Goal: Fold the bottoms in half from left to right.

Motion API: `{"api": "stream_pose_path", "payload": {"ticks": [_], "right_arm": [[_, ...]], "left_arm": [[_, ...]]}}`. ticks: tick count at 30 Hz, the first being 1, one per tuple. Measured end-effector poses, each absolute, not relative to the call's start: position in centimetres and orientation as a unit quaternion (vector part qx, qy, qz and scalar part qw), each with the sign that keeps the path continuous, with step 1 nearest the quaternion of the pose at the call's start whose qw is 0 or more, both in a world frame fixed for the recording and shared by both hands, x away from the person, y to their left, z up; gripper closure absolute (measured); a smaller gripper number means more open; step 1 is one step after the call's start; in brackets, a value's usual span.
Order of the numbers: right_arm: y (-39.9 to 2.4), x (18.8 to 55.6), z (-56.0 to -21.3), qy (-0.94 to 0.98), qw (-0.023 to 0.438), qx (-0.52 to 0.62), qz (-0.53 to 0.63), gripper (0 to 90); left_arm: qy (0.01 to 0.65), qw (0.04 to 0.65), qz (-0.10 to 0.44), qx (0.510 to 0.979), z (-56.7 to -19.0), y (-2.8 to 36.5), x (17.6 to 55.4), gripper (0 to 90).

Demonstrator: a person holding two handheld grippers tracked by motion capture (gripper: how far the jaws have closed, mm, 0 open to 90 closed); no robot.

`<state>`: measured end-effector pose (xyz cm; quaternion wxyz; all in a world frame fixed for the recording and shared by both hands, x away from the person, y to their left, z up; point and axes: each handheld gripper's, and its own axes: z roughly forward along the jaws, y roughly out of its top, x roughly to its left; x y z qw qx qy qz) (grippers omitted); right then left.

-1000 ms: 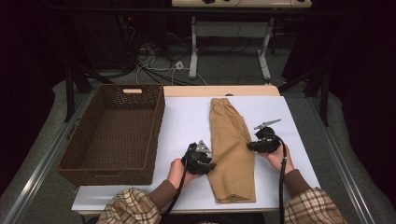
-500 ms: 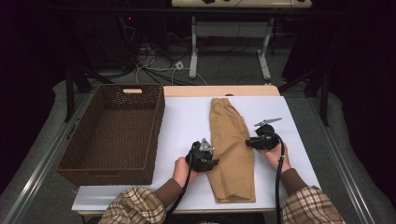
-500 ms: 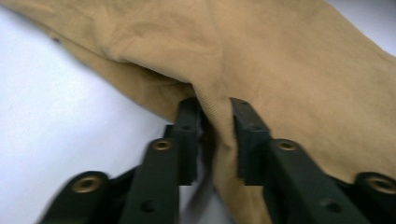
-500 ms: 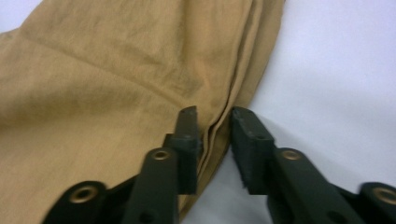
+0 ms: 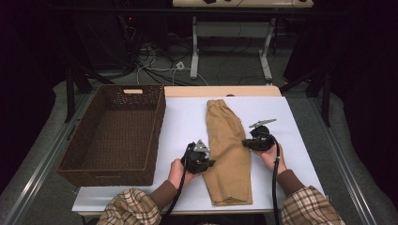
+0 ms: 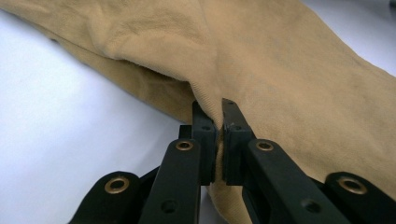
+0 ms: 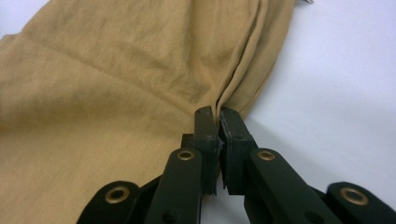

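My left hand-held gripper (image 5: 210, 164) and right hand-held gripper (image 5: 245, 142) have just closed, each pinching an opposite edge of the tan trousers (image 5: 228, 145), which lie flat mid-counter (image 5: 183, 122). A brown wicker basket (image 5: 112, 131) stands to the left, well apart from both.

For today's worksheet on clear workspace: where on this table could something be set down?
Free: the white table top between the wicker basket and the tan trousers; the strip right of the trousers toward the far right corner; inside the basket. Crowded: mid-trousers, where each hand-held gripper, left and right, pinches an edge.
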<state>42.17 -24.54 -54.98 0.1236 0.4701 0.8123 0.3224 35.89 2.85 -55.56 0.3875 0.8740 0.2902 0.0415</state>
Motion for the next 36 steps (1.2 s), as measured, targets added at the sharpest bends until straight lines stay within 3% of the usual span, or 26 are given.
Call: {"api": "stream_pose_path", "payload": {"ticks": [4, 8, 14, 18, 19, 26, 36], "right_arm": [[-24.1, 42.1, -55.0, 0.817, 0.115, 0.461, 0.325, 80.4], [-24.7, 42.3, -54.7, 0.810, 0.122, 0.463, 0.339, 61.2], [-26.0, 42.7, -54.5, 0.804, 0.120, 0.467, 0.349, 41.2], [-26.2, 42.9, -54.4, 0.806, 0.117, 0.459, 0.354, 35.0], [-26.1, 43.1, -54.1, 0.809, 0.117, 0.454, 0.355, 28.7], [-25.5, 43.7, -53.4, 0.818, 0.118, 0.432, 0.360, 18.2], [-24.3, 45.0, -53.0, 0.826, 0.120, 0.416, 0.361, 14.7]], "left_arm": [[0.295, 0.384, 0.041, 0.874, -55.6, 3.7, 35.7, 82.7], [0.293, 0.395, 0.073, 0.868, -54.5, 3.7, 36.0, 50.6], [0.273, 0.419, 0.092, 0.861, -53.4, 3.2, 35.9, 26.6], [0.264, 0.418, 0.094, 0.864, -53.4, 2.7, 35.9, 20.6], [0.259, 0.419, 0.098, 0.864, -53.4, 2.4, 35.9, 19.3], [0.246, 0.421, 0.098, 0.867, -53.5, 1.8, 35.7, 15.8], [0.232, 0.423, 0.098, 0.871, -53.9, 1.1, 35.8, 13.6]]}}
